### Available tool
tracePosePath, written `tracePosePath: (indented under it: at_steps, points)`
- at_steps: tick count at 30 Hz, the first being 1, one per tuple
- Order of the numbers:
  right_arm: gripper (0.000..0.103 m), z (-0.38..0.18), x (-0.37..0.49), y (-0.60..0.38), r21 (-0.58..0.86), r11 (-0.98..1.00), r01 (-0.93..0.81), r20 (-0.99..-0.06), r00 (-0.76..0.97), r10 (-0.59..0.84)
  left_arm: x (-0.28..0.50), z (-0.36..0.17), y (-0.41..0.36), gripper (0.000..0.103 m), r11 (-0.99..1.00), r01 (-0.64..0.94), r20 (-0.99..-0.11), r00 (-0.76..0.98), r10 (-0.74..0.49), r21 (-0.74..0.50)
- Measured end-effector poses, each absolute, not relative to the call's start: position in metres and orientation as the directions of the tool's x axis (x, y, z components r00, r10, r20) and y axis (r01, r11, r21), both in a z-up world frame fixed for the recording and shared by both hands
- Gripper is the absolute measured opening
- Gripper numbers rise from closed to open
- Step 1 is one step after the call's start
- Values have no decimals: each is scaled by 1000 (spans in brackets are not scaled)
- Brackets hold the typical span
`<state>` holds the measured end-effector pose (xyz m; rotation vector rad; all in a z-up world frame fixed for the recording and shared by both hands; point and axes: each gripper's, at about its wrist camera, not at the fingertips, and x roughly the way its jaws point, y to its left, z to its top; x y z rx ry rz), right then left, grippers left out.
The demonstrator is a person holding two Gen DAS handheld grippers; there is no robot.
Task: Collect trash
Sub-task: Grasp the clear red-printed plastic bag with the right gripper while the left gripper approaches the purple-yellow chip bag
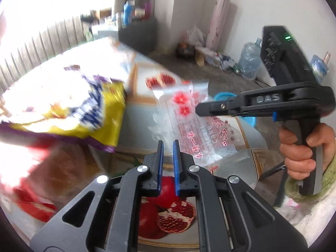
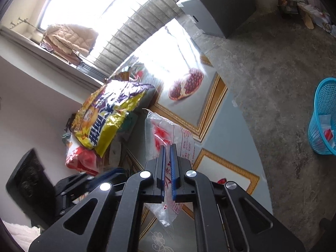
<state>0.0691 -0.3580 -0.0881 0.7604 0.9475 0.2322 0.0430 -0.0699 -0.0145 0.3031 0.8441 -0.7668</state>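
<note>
Bare floor (image 2: 273, 73) between bench (image 2: 231, 130) and blue basket (image 2: 323, 121) looks passable to me. Yellow snack bag (image 2: 109, 113) crowds the bench's wall side.

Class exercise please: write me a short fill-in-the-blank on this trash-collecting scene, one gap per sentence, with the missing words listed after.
1. The right gripper is shut on a clear plastic ____ printed with red flowers.
2. The mesh basket standing on the floor is ____ in colour.
3. The tablecloth shows a cut-open ____ in a gold frame.
4. The crumpled snack bag is mostly ____ with purple trim.

Missing words: wrapper; blue; pomegranate; yellow
</note>
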Motion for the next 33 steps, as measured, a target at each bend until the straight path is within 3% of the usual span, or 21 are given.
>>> tracePosePath:
  at_steps: [3, 5, 7, 11, 17, 27, 33]
  points:
    - [5, -86, 72, -363, 690, 710, 140, -633, 592, 498, 36, -2, -65, 15, 705, 709, -739, 489, -463, 28]
    - [5, -85, 72, -367, 694, 706, 142, -628, 600, 496, 35, 2, -60, 32, 720, 693, -742, 502, -445, 36]
    - [5, -84, 74, -369, 698, 701, 145, -623, 605, 496, 36, 4, -53, 40, 745, 667, -742, 505, -441, 11]
    - [5, -83, 76, -370, 702, 698, 145, -619, 608, 497, 46, 6, -35, 45, 798, 599, -737, 505, -448, -74]
    - [5, -85, 76, -368, 702, 698, 142, -622, 599, 504, 70, -2, -15, 46, 857, 475, -759, 477, -443, -201]
    - [5, -89, 80, -365, 703, 697, 143, -627, 588, 511, 88, -7, -8, 44, 897, 305, -710, 550, -440, -320]
    - [5, -90, 78, -365, 704, 694, 152, -629, 587, 510, 93, -13, 1, 13, 888, 204, -686, 572, -450, -413]
